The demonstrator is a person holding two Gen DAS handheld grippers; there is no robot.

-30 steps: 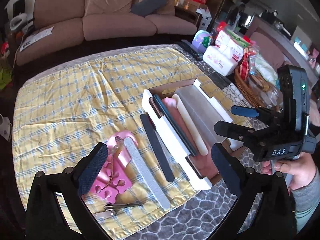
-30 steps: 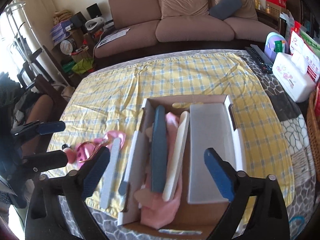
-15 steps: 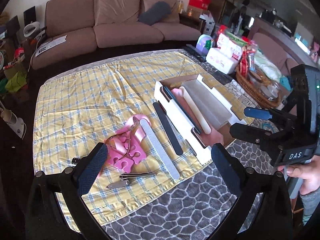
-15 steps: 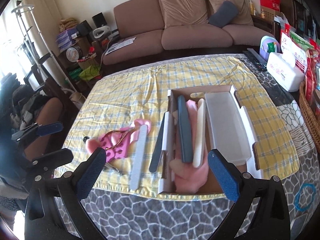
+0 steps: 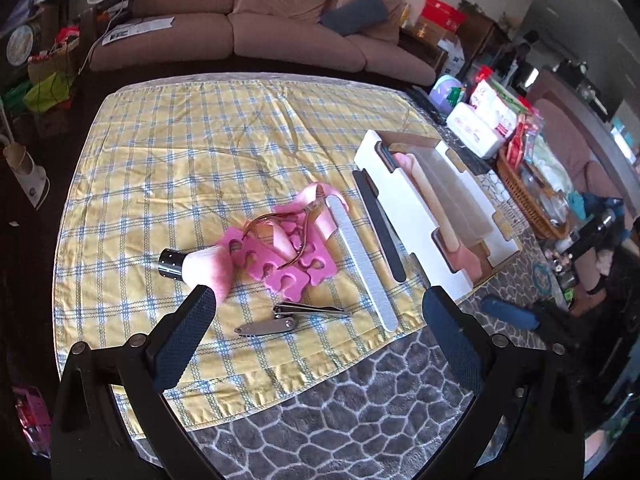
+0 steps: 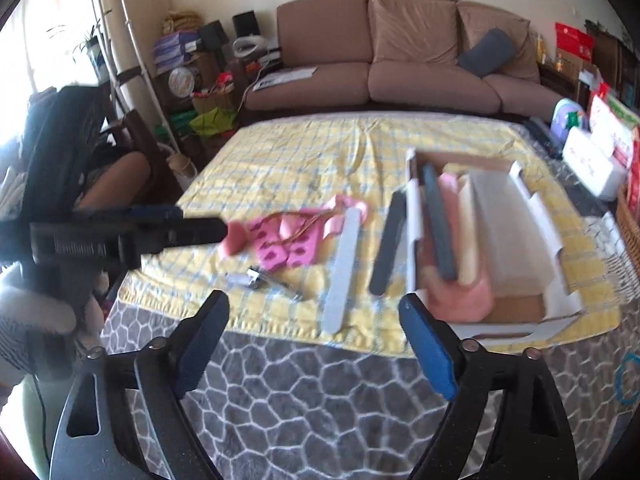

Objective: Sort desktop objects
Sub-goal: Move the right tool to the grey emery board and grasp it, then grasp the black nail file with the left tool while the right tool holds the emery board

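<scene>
On the yellow checked cloth (image 5: 200, 160) lie pink toe separators (image 5: 280, 256), a pink brush (image 5: 200, 270), nail clippers (image 5: 308, 311), a grey nail file (image 5: 362, 264) and a black file (image 5: 382, 232). A white cardboard box (image 5: 408, 216) to the right holds a dark file, a cream buffer and pink cloth; it also shows in the right wrist view (image 6: 412, 240). My left gripper (image 5: 320, 340) is open and empty, above the cloth's near edge. My right gripper (image 6: 316, 344) is open and empty, over the grey patterned table (image 6: 320, 400).
A wicker basket (image 5: 524, 204) and tissue packs (image 5: 476, 136) stand at the table's right side. A brown sofa (image 6: 380, 76) is behind the table. A blue ring (image 6: 628, 376) lies on the table at right. Clutter stands at the left of the room.
Both grippers have pulled back toward the table's near edge and away from the box. More of the grey table and the brush and clippers have come into view.
</scene>
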